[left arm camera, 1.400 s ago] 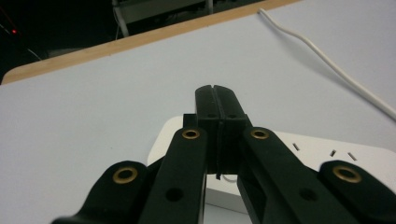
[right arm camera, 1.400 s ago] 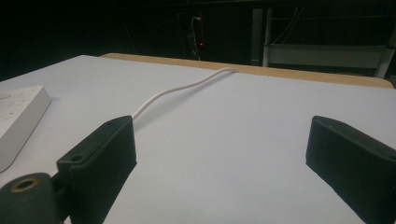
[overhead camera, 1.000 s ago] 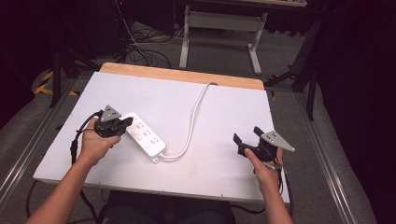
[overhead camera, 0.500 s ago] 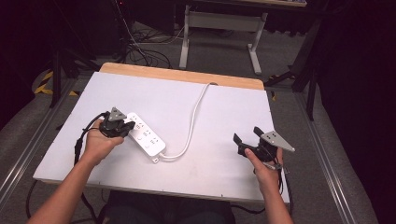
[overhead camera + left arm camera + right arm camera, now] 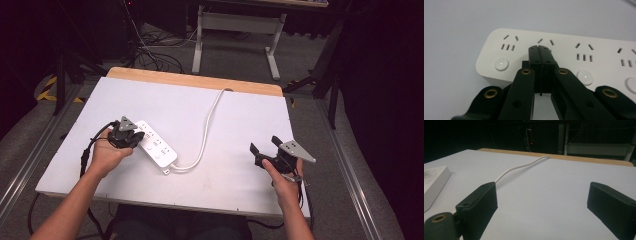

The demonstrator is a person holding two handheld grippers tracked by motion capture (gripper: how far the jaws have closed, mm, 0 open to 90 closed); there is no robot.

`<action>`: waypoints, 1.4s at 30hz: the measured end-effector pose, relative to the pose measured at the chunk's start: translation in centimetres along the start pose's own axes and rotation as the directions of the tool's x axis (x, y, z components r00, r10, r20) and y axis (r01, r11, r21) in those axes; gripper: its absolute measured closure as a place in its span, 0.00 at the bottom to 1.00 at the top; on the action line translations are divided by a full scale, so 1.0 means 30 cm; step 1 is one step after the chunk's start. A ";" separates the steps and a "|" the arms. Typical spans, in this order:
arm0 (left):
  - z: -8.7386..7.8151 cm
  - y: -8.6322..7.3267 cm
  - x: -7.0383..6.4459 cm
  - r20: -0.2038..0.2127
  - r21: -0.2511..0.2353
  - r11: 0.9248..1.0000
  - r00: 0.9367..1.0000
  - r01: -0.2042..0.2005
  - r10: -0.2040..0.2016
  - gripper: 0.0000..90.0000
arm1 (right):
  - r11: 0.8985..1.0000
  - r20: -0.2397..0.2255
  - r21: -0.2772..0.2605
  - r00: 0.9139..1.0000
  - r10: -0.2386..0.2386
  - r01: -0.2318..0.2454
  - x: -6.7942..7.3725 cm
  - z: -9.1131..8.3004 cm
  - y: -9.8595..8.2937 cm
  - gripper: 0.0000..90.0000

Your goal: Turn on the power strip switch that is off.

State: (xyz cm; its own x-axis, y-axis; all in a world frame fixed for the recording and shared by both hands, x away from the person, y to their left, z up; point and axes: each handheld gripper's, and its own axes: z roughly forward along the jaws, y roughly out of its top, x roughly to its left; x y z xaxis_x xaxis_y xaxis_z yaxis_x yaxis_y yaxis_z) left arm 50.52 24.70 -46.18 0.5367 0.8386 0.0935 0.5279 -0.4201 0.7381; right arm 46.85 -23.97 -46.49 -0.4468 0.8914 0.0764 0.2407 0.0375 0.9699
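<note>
Power strip (image 5: 156, 149), white, left of centre on table (image 5: 240, 120).
Left hand-held gripper (image 5: 539, 51) closed, empty, tips over a socket; right hand-held gripper (image 5: 544, 195) wide open, empty. Risk: pressing may slide the strip.

A: Background, quick. White table top (image 5: 250, 120), bare wooden strip (image 5: 165, 77) along its far edge.

B: Floor?

A: Grey carpet (image 5: 235, 65). Loose dark cables (image 5: 150, 55) lie on it beyond the table's far left corner. Yellow-and-black hazard tape (image 5: 47, 87) at far left.

B: Furniture behind?

A: A white metal desk frame (image 5: 272, 55) stands well behind the table, legs on the carpet.

B: Sides?

A: Metal rail (image 5: 30, 160) runs along the table's left side, another rail (image 5: 350, 170) along the right. Black curtain (image 5: 390, 100) at right. Small red light (image 5: 531, 143) in the dark behind; source too small to tell.
</note>
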 end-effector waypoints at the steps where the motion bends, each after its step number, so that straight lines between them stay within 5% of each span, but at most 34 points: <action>1: 0.002 0.001 -0.004 0.001 -0.003 1.000 1.000 -0.003 0.003 1.00 | 1.000 0.000 0.001 1.000 -0.001 0.001 0.000 0.002 -0.001 0.11; 10: 0.003 0.008 -0.022 -0.044 0.024 0.999 0.998 -0.042 0.043 1.00 | 1.000 0.001 -0.001 1.000 0.000 0.000 0.003 0.000 -0.001 0.11; 30: 0.011 -0.003 -0.010 -0.010 0.021 1.000 1.000 0.014 -0.014 1.00 | 1.000 0.003 -0.005 1.000 0.003 -0.003 0.005 -0.010 0.001 0.11; 42: 0.014 -0.005 -0.012 -0.009 0.015 1.000 1.000 0.010 -0.010 1.00 | 1.000 0.003 0.000 1.000 -0.004 0.004 0.007 -0.007 0.001 0.12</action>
State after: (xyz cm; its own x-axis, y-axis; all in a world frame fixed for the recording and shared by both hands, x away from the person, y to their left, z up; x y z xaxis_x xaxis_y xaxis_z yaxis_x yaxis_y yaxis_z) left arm 50.51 24.31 -46.60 0.5257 0.8456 0.0924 0.5427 -0.4170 0.7291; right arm 46.57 -23.87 -46.41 -0.4456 0.8924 0.0720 0.2389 0.0410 0.9702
